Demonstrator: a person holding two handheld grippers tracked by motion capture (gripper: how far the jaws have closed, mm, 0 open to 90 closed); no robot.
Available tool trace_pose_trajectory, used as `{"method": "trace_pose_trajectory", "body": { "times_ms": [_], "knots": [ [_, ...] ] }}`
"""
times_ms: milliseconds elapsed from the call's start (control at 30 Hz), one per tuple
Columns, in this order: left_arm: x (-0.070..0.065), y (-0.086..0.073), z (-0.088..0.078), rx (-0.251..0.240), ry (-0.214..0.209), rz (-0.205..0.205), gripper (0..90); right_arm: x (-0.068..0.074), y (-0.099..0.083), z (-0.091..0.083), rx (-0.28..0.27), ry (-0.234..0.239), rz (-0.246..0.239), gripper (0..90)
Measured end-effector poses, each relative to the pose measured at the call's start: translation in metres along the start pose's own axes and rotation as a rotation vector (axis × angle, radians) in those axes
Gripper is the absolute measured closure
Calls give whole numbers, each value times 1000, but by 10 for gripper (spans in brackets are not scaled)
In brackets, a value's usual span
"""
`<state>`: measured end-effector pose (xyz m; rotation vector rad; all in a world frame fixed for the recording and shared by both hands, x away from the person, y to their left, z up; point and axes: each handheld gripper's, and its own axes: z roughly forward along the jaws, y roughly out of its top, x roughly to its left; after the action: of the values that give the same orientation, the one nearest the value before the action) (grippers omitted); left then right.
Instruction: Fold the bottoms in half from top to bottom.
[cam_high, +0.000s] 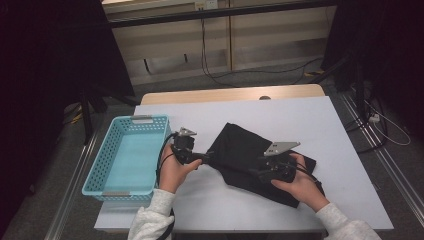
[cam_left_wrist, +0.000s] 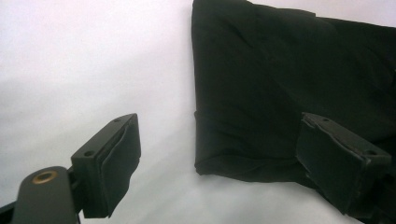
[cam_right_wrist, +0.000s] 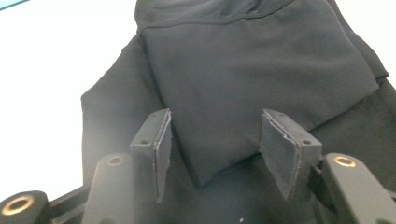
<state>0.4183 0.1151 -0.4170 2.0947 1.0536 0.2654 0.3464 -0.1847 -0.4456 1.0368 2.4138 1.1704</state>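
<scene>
The right gripper (cam_right_wrist: 212, 151) is held half-open, jaws straddling a folded corner of the black garment (cam_high: 250, 150). The left gripper (cam_left_wrist: 219, 161) is spread wide at its edge, nothing clamped. Soft, light, limp cloth is judged best pinched at folded corners.

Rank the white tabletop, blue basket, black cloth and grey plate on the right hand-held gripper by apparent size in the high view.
1. White tabletop, by far the largest.
2 and 3. Blue basket and black cloth look alike; the hands cover part of the cloth, so no ranking.
4. Grey plate, the smallest.
</scene>
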Motion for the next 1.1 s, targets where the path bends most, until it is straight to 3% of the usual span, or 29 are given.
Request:
{"method": "trace_pose_trajectory", "body": {
  "times_ms": [300,433,567,633,733,1100],
  "knots": [
    [1,-2,3,15,-2,-2,147,6,-4,4,26,13,-10,500],
    [2,-3,4,19,2,-3,147,7,-7,10,64,-17,-29,522],
    [2,-3,3,17,2,-12,147,4,-8,10,60,-26,-32,671],
    [2,-3,2,21,2,-6,148,2,-7,8,56,-4,-21,804],
    [2,-2,2,15,6,-5,148,1,-7,7,50,4,-18,870],
    [1,-2,2,13,18,1,147,-2,-3,-3,25,21,-8,890]
  ]
}}
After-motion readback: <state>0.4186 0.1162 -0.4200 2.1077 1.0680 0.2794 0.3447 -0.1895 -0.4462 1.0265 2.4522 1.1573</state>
